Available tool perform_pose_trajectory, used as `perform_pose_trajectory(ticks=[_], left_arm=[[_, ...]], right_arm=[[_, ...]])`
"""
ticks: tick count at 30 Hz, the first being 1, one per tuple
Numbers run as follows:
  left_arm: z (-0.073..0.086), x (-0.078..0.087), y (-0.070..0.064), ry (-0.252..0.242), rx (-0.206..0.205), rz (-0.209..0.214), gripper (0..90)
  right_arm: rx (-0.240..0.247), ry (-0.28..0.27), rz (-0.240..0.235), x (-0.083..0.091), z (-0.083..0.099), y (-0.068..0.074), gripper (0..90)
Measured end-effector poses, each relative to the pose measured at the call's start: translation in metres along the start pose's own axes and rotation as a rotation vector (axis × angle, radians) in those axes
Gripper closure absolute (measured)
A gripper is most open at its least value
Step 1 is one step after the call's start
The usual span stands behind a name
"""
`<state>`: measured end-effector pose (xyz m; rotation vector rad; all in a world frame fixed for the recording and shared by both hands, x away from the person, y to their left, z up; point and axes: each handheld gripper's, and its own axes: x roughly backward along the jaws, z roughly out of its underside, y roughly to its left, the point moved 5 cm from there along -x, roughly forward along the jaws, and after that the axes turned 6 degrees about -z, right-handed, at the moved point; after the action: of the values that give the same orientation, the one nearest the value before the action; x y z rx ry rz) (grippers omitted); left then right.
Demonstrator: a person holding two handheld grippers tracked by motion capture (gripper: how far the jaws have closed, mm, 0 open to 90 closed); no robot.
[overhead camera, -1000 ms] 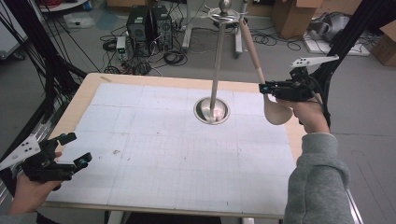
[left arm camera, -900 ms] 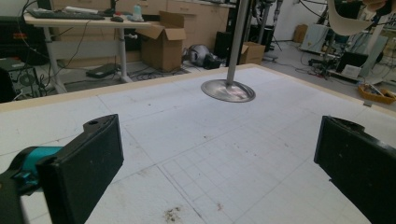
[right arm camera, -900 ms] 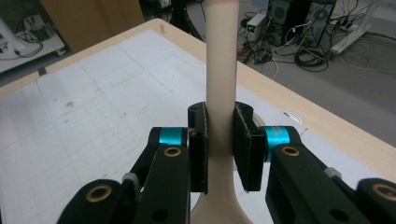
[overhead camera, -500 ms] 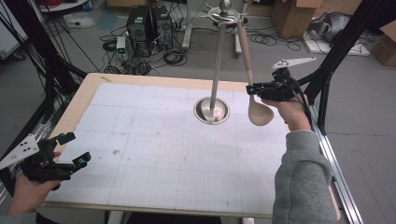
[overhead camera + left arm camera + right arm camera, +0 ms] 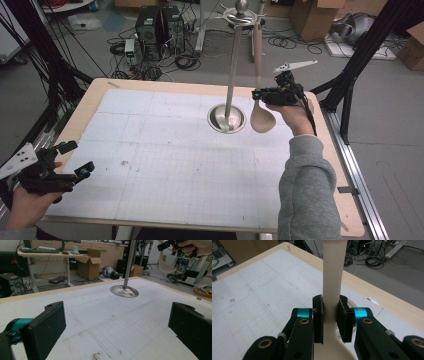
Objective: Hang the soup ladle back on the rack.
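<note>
Right gripper fingers clamp the wooden spoon; left gripper fingers spread wide.

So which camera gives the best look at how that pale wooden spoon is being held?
The right gripper view: the right gripper has both jaws pressed against the pale wooden spoon at its handle. The high view shows the whole spoon hanging bowl-down beside the steel stand. The left gripper view catches its bowl far off.

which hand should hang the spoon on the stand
Right. The right tool is already shut on the spoon handle, held upright beside the stand. The left tool sits open at the table's near left corner, far from it.
</note>
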<state>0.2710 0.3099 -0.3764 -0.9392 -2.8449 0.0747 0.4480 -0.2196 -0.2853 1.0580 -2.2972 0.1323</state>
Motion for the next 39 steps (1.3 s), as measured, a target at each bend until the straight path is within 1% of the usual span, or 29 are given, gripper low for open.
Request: perform_pose_trajectory(ticks=[4, 9, 14, 19, 21, 23, 25, 27, 29, 31, 32, 34, 36, 39], left_arm=[[0.0, 0.001, 0.002, -0.003, 0.004, -0.004, 1.8], [0.001, 0.001, 0.003, 0.001, 0.008, -0.005, 1.8], [-0.001, 0.003, 0.005, -0.007, 0.008, -0.009, 1.8], [0.0, 0.004, 0.007, -0.006, 0.017, -0.015, 1.8], [0.001, 0.003, 0.007, -0.005, 0.02, -0.011, 1.8], [0.0, 0.002, 0.006, -0.006, 0.019, -0.013, 1.8], [-0.002, 0.002, 0.006, -0.009, 0.015, -0.008, 1.8], [-0.002, 0.001, 0.006, -0.01, 0.015, -0.009, 1.8], [-0.001, 0.001, 0.006, -0.01, 0.018, -0.01, 1.8], [0.001, 0.001, 0.007, -0.005, 0.016, -0.018, 1.8], [0.001, 0.001, 0.008, -0.012, 0.012, -0.028, 1.8], [0.0, 0.002, 0.009, -0.032, 0.003, -0.043, 1.8], [-0.001, 0.003, 0.01, -0.04, 0.003, -0.046, 1.8], [-0.002, 0.002, 0.01, -0.044, 0.009, -0.045, 1.8]], right_arm=[[-0.013, -0.004, 0.012, -0.01, -0.002, 0.002, 77.3], [-0.041, -0.018, 0.024, -0.022, -0.006, 0.004, 77.2], [-0.038, -0.032, 0.049, -0.031, -0.009, 0.003, 77.2], [-0.027, -0.041, 0.079, -0.031, -0.008, 0.004, 76.8], [-0.02, -0.044, 0.1, -0.03, -0.007, 0.003, 76.5], [-0.018, -0.046, 0.097, -0.029, -0.006, 0.003, 76.0], [-0.004, -0.04, 0.109, -0.028, -0.006, 0.003, 74.5], [0.022, -0.04, 0.111, -0.028, -0.006, 0.004, 68.3], [0.031, -0.052, 0.116, -0.026, -0.006, 0.005, 59.7], [0.033, -0.058, 0.115, -0.025, -0.005, 0.007, 55.0], [0.034, -0.066, 0.115, -0.024, -0.005, 0.008, 51.3], [0.045, -0.102, 0.101, -0.021, -0.004, 0.01, 46.1], [0.054, -0.129, 0.085, -0.018, -0.002, 0.011, 40.6], [0.063, -0.127, 0.058, -0.016, 0.004, 0.012, 29.5]])
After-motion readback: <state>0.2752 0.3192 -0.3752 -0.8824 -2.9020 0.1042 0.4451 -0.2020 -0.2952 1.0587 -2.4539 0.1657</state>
